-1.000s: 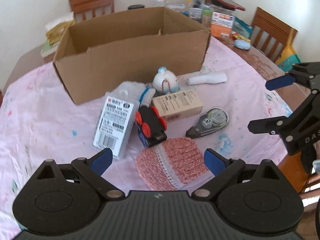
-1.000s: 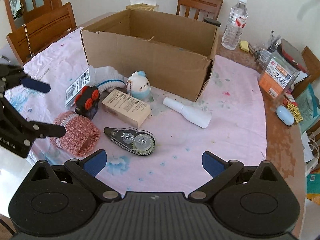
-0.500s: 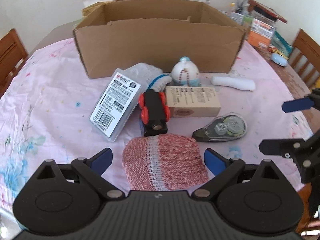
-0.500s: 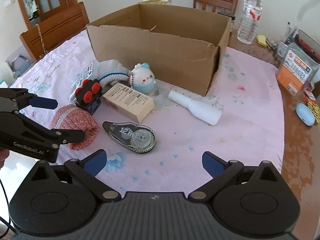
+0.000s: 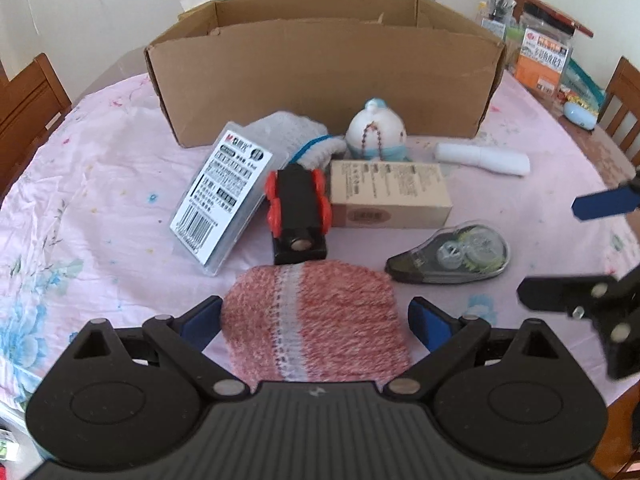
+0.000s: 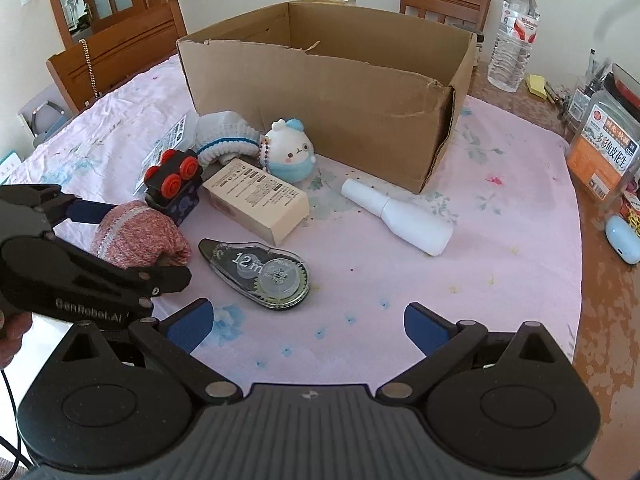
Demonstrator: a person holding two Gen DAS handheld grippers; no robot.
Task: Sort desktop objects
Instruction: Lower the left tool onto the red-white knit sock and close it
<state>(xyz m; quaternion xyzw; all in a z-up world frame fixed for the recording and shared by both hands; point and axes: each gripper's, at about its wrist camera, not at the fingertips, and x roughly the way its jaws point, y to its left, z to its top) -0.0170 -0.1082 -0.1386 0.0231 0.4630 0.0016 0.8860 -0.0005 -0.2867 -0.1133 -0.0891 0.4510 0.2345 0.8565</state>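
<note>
My left gripper [image 5: 314,322] is open, its jaws on either side of a pink knitted sock [image 5: 316,320] lying on the cloth; this shows in the right wrist view too [image 6: 140,234]. My right gripper [image 6: 306,326] is open and empty above bare cloth, near a tape dispenser [image 6: 260,272]. Behind the sock lie a black toy train with red wheels [image 5: 298,216], a barcode package [image 5: 224,196], a beige carton [image 5: 390,200], a white sock [image 5: 292,136], a round plush [image 5: 376,132] and a white bottle [image 5: 482,158]. An open cardboard box [image 5: 320,76] stands behind them.
The table has a pink flowered cloth [image 5: 100,208]. Clutter stands at the right: an orange-labelled jar [image 6: 604,152], a water bottle [image 6: 514,36], a pale blue case [image 6: 622,238]. Wooden chairs [image 6: 120,48] surround the table.
My left gripper has swung round and moved forward, so the pink sock now lies between its jaws. My right gripper has come closer to the tape dispenser.
</note>
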